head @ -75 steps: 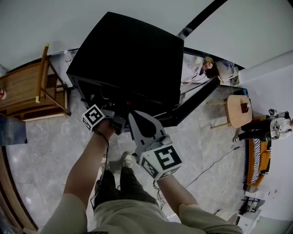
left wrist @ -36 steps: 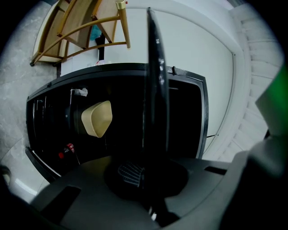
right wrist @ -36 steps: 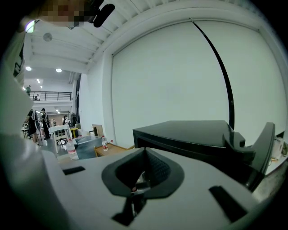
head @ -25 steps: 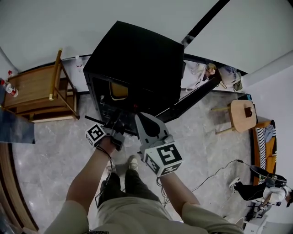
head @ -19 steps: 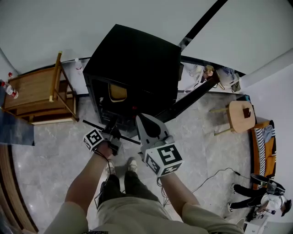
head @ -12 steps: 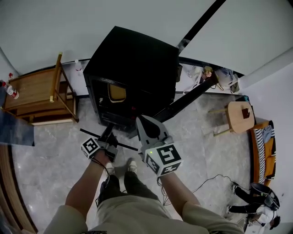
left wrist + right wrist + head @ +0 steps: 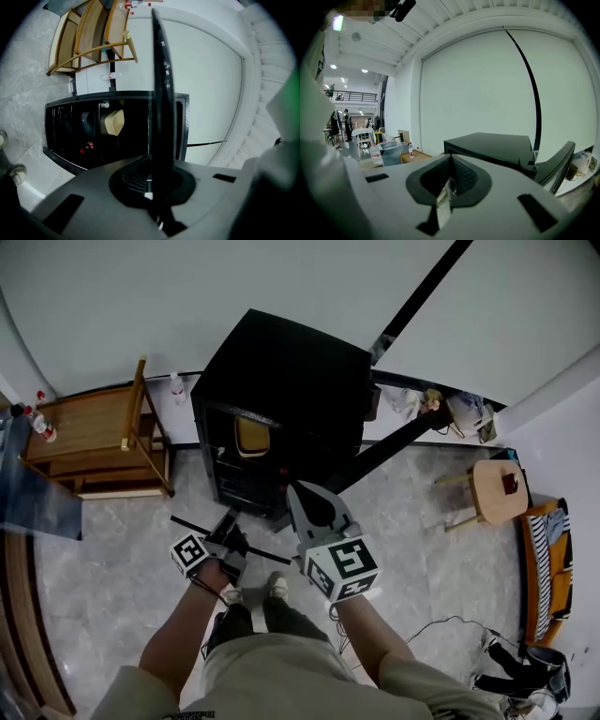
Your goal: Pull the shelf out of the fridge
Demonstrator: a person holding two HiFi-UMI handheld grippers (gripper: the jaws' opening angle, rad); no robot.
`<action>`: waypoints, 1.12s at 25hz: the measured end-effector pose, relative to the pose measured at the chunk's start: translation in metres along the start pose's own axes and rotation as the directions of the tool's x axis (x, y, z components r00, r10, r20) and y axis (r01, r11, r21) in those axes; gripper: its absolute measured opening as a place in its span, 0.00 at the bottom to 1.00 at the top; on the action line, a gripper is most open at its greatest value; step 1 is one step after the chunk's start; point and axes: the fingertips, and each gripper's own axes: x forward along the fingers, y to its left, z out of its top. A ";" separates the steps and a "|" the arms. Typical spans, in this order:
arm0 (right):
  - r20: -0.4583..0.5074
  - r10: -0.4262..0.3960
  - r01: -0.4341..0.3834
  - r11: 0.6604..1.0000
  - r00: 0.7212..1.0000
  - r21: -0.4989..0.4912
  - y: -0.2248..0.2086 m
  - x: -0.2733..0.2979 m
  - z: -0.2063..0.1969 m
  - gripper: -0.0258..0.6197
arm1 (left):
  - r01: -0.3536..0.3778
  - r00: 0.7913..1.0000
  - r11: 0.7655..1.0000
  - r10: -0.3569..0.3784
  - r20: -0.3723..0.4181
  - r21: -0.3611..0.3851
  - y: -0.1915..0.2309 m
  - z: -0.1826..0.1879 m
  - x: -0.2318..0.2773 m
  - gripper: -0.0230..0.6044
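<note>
Here, fridges: one black fridge point(image 7: 291, 381), standing on the floor point(image 7: 112, 577) against the wall, its door point(image 7: 394, 442) swung open to the right.
Shelves: one shelf point(image 7: 272, 556), a thin dark flat panel. It is out of the fridge, held over the floor just in front of the fridge's open front and near the person's feet.
Grippers: two, the left gripper point(image 7: 228, 529) and the right gripper point(image 7: 300, 495).
Left fingers: clenched on the shelf's edge. In the left gripper view the shelf point(image 7: 161, 93) runs edge-on straight out from between them, crossing the fridge point(image 7: 70, 122) behind it.
Right fingers: closed together with nothing between them, raised beside the shelf's right end and pointing toward the fridge point(image 7: 497, 145). Whether that gripper's body touches the shelf cannot be told.
Inside the fridge: one pale yellow container point(image 7: 251, 437) on an upper level and one small red-capped item point(image 7: 86, 147) lower down.
Wooden rack point(image 7: 94, 437): one, left of the fridge along the wall.
Stool point(image 7: 497, 488): one, round and wooden, well apart on the right beyond the door.
</note>
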 end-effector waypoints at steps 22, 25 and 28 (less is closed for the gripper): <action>0.208 0.023 -0.015 0.999 0.978 -0.038 -0.005 -0.045 0.107 0.04 | -0.003 0.995 0.998 -0.003 0.097 0.058 -0.174 0.031 -0.062 0.05; 0.246 0.009 0.003 0.999 0.969 -0.048 -0.012 -0.053 0.126 0.04 | 0.022 0.991 0.997 -0.032 0.128 0.074 -0.206 0.040 -0.058 0.05; 0.289 0.003 0.016 0.998 0.957 -0.063 -0.018 -0.062 0.144 0.04 | 0.074 0.985 0.992 -0.088 0.149 0.098 -0.240 0.046 -0.053 0.05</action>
